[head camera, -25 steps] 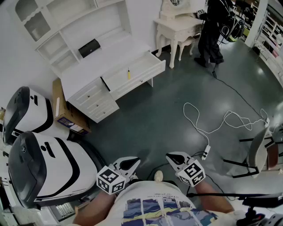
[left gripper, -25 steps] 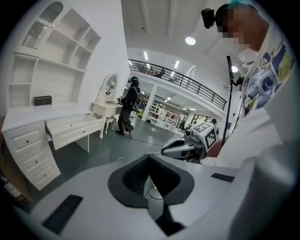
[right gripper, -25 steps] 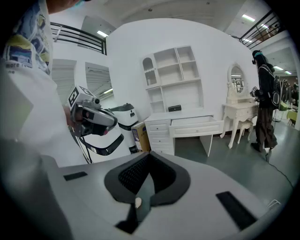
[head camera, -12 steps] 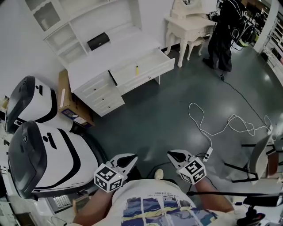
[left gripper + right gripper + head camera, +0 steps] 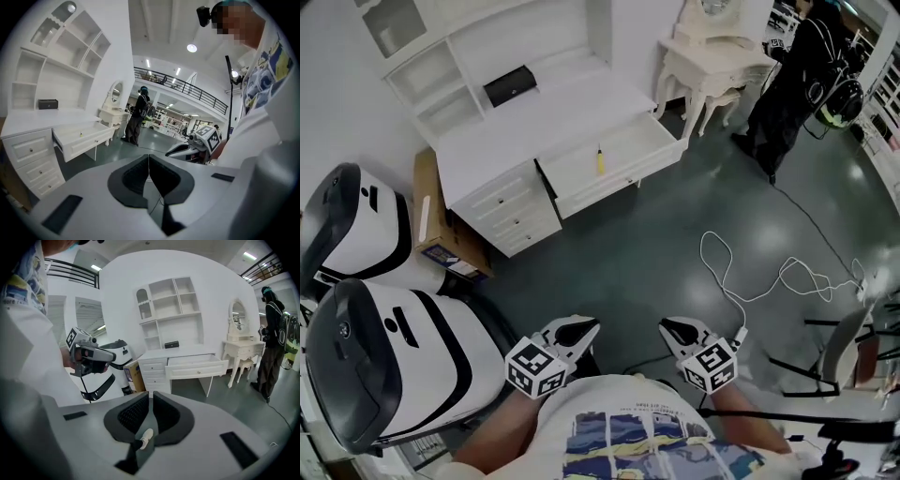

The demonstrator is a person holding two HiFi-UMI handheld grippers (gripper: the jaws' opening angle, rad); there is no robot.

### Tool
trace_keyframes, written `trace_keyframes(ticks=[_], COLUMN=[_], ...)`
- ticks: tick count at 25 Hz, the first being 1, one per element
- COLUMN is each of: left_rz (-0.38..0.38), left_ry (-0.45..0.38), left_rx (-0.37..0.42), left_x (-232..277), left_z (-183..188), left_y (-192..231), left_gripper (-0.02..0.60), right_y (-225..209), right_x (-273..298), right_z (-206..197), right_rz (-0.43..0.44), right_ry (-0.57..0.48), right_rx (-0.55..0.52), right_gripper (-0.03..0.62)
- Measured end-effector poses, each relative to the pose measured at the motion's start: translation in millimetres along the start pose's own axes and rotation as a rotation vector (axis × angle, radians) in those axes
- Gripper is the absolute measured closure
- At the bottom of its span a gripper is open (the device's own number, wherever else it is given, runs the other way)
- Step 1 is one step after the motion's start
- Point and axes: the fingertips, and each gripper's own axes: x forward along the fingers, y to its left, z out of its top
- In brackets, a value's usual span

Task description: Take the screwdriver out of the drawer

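Note:
A yellow-handled screwdriver (image 5: pixel 600 161) lies in the open drawer (image 5: pixel 630 142) of a white desk (image 5: pixel 502 150) at the top of the head view. Both grippers hang close to the person's body, far from the desk across the floor. My left gripper (image 5: pixel 586 325) points toward the desk, shut and empty. The left gripper view shows its pads meeting (image 5: pixel 149 157), with the drawer (image 5: pixel 82 138) and a yellow speck of the screwdriver (image 5: pixel 80 135) far off. My right gripper (image 5: pixel 667 325) (image 5: pixel 151 394) has its jaws opening by a sliver, with nothing between them. The drawer front (image 5: pixel 197 367) shows beyond it.
Two large white-and-black pods (image 5: pixel 384 375) (image 5: pixel 347 234) stand at the left beside a cardboard box (image 5: pixel 431 220). A white cable (image 5: pixel 750 272) trails over the dark floor on the right, near a chair (image 5: pixel 848 337). A person in dark clothes (image 5: pixel 806 75) stands by a vanity table (image 5: pixel 717 56).
The person has walked toward the desk. The desk and drawer look larger and sit lower in the head view. Both grippers travelled forward with the body, still empty.

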Motion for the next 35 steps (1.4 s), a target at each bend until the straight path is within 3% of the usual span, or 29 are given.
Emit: trace_keyframes(ticks=[7,11,16,20,29,35], left_rz=[-0.083,-0.079,0.001,0.053,0.243,0.306], left_ry=[-0.073,-0.067,-0.111,-0.126,-0.123,-0.105], left_rx=[-0.001,-0.03,-0.082,-0.136,-0.137,-0.167], left_x=[-11.7,-33.4,-54.5,-57.3,-34.5,3.3], left_z=[59.2,62.3,67.1,68.8,112.8,151.2], left_y=[98.7,153.9,198.3,228.6,308.6,343.8], left_gripper=[0.566,0.566,0.553,0.48,0.477,0.477], right_y=[-22.9,-30.4,-51.5,-90.6,-221.5,-297.1], right_x=[90.7,144.7,191.1,235.3,355.3,435.1], right_z=[73.5,103.9,133.1,160.5,213.9,218.1], right_rz=[-0.063,-0.083,-0.081,-0.081,-0.058,-0.038], right_ry=[0.054,0.069,0.085,0.085,0.126,0.223], right_rx=[-0.03,-0.043,-0.04,-0.026,0.017,0.063], right_gripper=[0.552,0.479,0.468,0.463,0.446,0.441])
